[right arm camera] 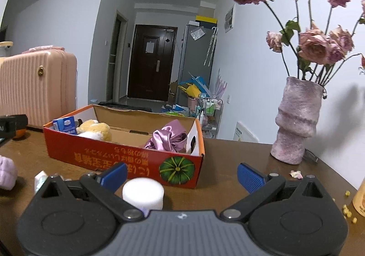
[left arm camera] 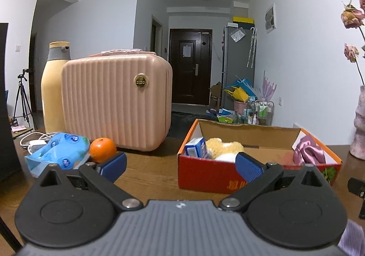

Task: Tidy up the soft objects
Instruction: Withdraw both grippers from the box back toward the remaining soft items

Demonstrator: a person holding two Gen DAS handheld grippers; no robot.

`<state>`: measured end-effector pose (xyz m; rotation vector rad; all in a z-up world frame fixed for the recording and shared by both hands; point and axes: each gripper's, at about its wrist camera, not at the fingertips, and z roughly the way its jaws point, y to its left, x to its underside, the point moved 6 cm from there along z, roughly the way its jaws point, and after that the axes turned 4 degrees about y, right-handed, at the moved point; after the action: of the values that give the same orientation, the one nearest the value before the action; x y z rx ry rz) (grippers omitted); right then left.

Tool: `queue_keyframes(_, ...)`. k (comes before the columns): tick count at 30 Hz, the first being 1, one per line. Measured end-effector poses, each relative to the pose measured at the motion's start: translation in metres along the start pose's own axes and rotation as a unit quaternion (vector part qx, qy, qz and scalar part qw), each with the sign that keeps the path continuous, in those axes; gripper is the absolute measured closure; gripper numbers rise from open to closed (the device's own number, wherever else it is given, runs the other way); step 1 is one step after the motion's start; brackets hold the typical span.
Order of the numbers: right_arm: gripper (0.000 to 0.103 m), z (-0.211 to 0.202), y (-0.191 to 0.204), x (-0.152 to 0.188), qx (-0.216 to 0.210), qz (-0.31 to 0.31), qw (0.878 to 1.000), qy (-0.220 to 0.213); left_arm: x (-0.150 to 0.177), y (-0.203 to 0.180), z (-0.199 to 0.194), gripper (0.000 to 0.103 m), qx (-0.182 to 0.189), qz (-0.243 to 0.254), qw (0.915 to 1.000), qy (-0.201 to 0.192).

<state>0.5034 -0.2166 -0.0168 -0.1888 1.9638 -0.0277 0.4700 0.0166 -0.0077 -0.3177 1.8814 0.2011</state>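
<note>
- The wooden table (left arm camera: 150,171) carries everything in both wrist views, its brown top bare between the two grippers and the box.
- A pink ribbed case (left arm camera: 116,100) stands upright at the back left of the table, with a tall cream bottle (left arm camera: 53,87) just behind its left edge.
- The red cardboard box (right arm camera: 118,155) sits open near the middle of the table, its printed side and a green pumpkin picture facing the right wrist camera.
- A rough pink vase (right arm camera: 296,121) of dried roses stands right of the box, well apart from it.
- The left gripper (left arm camera: 180,164) hangs over the table in front of the box, its blue pads spread wide and nothing between them.
- The right gripper (right arm camera: 181,175) is likewise spread wide and empty, low over the table before the box's near corner.
- Inside the box, a yellow and white plush toy (left arm camera: 224,149) lies at the left end, touching a small blue carton (left arm camera: 196,147) in the corner.
- A shiny purple cloth (right arm camera: 167,138) lies bunched at the box's right end.
- A blue tissue pack (left arm camera: 59,153) lies on the table left of the box, just beside an orange (left arm camera: 102,149).
- A white round lid (right arm camera: 143,192) sits close under the right gripper, nearer its left finger.
- A pale purple soft lump (right arm camera: 6,172) rests at the far left edge of the right wrist view.
</note>
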Motion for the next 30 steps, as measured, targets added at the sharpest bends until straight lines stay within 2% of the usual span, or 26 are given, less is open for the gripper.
queue_keyframes(13, 0.000, -0.053, -0.002, 0.029, -0.012, 0.008, 1.000, -0.001, 0.021, 0.022, -0.044, 0.000, 0.010, 0.018, 0.9997, 0.009)
queue_keyframes(30, 0.000, -0.105, 0.001, 0.057, -0.042, 0.024, 0.999, -0.004, 0.052, 0.042, -0.095, 0.000, 0.051, 0.040, 0.9970, 0.042)
